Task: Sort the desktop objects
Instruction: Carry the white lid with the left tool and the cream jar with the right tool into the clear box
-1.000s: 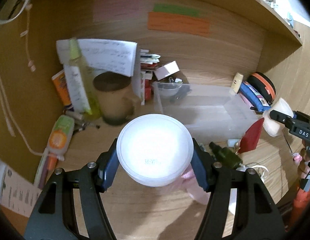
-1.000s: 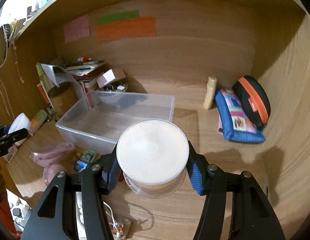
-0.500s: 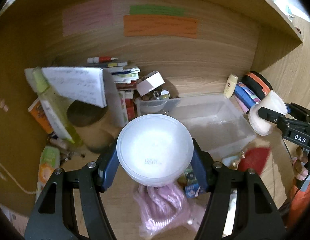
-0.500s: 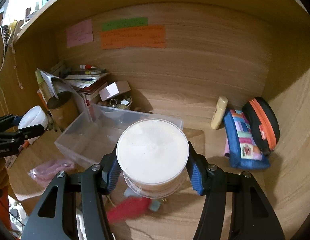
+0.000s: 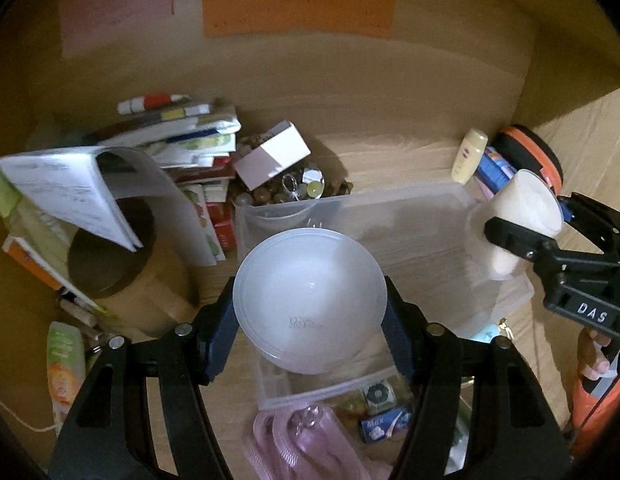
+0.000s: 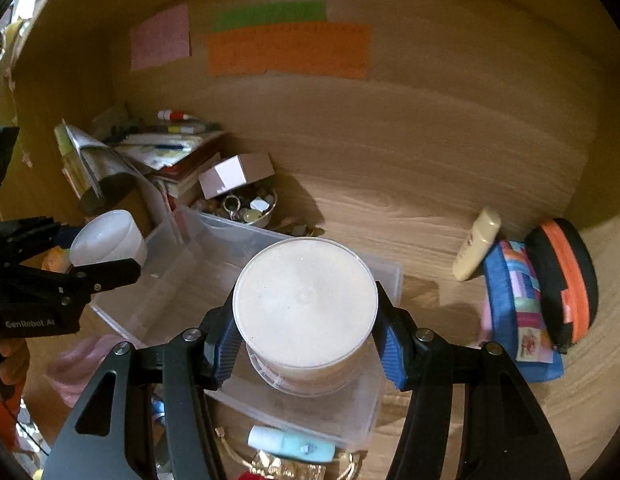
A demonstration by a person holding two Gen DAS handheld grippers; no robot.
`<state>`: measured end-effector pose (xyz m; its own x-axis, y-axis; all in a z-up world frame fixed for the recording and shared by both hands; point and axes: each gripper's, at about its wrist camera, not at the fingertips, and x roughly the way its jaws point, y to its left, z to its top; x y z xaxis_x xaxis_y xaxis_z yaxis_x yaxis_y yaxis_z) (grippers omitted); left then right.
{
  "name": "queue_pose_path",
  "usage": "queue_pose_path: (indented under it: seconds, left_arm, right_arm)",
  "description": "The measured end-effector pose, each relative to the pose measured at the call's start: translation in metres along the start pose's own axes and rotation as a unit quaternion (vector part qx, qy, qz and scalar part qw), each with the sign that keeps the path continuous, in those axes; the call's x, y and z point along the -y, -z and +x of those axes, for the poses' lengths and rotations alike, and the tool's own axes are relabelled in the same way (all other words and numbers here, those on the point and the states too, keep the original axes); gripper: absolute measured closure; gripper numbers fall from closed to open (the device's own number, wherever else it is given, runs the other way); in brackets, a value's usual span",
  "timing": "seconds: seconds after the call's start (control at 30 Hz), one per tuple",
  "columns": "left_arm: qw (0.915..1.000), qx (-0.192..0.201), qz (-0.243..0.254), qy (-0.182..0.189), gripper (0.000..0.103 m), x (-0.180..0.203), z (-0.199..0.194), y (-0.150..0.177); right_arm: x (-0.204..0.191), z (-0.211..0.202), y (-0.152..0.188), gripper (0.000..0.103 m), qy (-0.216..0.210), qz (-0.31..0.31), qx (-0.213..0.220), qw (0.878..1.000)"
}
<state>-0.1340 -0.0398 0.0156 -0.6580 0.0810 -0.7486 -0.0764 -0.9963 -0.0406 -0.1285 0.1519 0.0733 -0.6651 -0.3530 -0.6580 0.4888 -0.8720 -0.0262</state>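
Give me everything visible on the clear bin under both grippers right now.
The clear bin is a rectangular, translucent plastic tub with thin walls, lying open and lidless on the wooden desk. Its visible floor looks bare. A bowl of trinkets sits by its far corner, a pink cloth and small packets by its near wall. Both held tubs hover over it; neither clearly touches it.

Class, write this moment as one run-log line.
left tool: shut on white jar | right tool: shut on cream jar | both above clear plastic bin | neither released
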Motion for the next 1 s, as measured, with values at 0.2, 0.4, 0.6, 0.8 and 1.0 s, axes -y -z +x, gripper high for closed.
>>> queue_pose_path:
  seconds: [0.2,0.4,0.6,0.8,1.0]
  left_arm:
    - [0.9997,-0.024,0.003,0.002,0.038,0.003,0.025,-0.002]
    - [0.9988,-0.047,0.010,0.005,0.038,0.005,0.043,-0.001]
    - [0.9966,-0.067,0.047,-0.008,0.038,0.018,0.054,0.003]
    - [0.9950,-0.074,0.063,-0.020,0.038,0.026,0.062,0.006]
    - [0.9933,-0.088,0.070,-0.022,0.038,0.031,0.069,0.008]
  right_arm:
    - [0.003,0.032,0.004,0.049,-0.009,-0.003,-0.037,0.999]
    - [0.008,0.053,0.011,0.049,-0.017,-0.001,-0.068,0.998]
    - [0.006,0.066,0.018,0.049,-0.022,-0.006,-0.087,0.996]
    - [0.001,0.070,0.022,0.049,-0.029,-0.013,-0.095,0.995]
    - [-0.001,0.077,0.026,0.049,-0.022,-0.014,-0.105,0.994]
